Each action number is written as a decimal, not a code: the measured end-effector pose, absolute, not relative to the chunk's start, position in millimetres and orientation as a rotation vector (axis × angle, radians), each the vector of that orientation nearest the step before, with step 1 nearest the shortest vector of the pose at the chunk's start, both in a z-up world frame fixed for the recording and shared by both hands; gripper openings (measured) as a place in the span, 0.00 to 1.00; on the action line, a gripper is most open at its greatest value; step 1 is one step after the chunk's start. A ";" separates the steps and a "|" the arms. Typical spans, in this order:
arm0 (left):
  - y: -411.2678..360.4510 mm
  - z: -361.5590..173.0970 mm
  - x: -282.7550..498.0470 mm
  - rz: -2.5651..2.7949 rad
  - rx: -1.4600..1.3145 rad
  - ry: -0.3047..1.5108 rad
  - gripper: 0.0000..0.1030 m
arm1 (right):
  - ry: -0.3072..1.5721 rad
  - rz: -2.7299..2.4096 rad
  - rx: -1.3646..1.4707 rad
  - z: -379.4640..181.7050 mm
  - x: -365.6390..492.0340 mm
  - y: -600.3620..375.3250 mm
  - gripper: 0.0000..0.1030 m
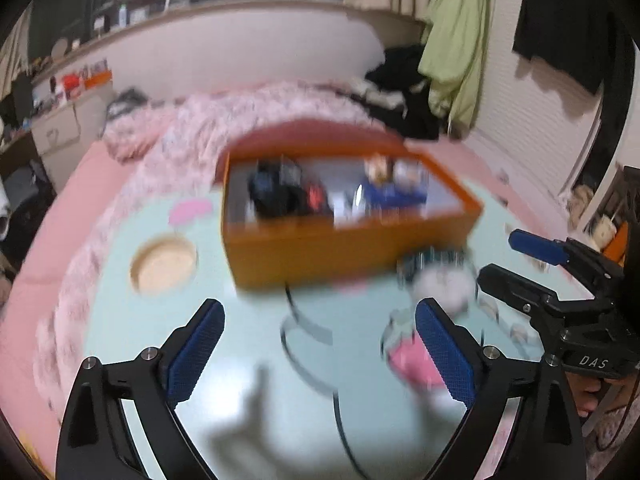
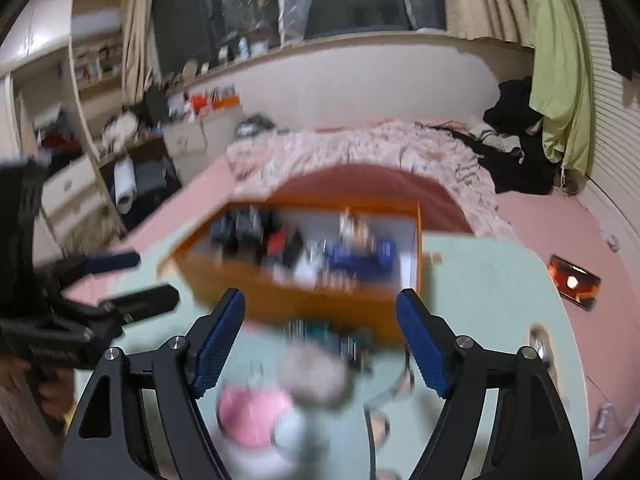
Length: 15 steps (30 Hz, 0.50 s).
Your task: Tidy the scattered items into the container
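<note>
Both views are blurred. An orange box [image 1: 344,252] [image 2: 280,300] stands on a mint-green mat and holds several dark, blue and white items. In front of it lie a pale fluffy item [image 1: 440,284] [image 2: 316,372], a pink and white item [image 1: 406,356] [image 2: 252,412] and a black cable [image 1: 304,336]. My left gripper [image 1: 320,320] [image 2: 154,276] is open over the mat before the box, with only the cable loop lying under the gap. My right gripper [image 2: 322,308] [image 1: 500,256] is open too, hovering above the fluffy and pink items without touching them.
A round wooden disc [image 1: 164,266] lies on the mat left of the box. A crumpled pink blanket [image 1: 224,120] runs behind the box. A small glowing orange device [image 2: 574,282] lies on the pink sheet at the right. Clothes [image 2: 516,152] are piled in the far corner.
</note>
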<state>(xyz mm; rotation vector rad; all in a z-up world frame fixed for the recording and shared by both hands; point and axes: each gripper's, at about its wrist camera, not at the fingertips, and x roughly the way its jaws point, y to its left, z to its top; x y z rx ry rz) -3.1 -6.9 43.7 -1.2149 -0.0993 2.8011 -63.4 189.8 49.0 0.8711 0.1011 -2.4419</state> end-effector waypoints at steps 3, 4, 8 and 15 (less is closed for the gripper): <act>-4.4 24.9 10.8 2.792 -1.278 -0.135 0.93 | 0.141 -2.408 0.951 24.6 -48.6 194.8 0.76; -3.4 19.2 15.1 2.799 -1.288 -0.135 0.93 | 0.151 -2.407 0.972 17.4 -43.8 197.5 0.76; 1.0 3.3 18.7 2.810 -1.359 -0.085 0.93 | 0.169 -2.433 0.990 4.3 -31.4 205.4 0.76; 3.8 -1.7 23.3 2.851 -1.341 0.000 1.00 | 0.231 -2.450 1.043 -14.7 -32.1 203.0 0.85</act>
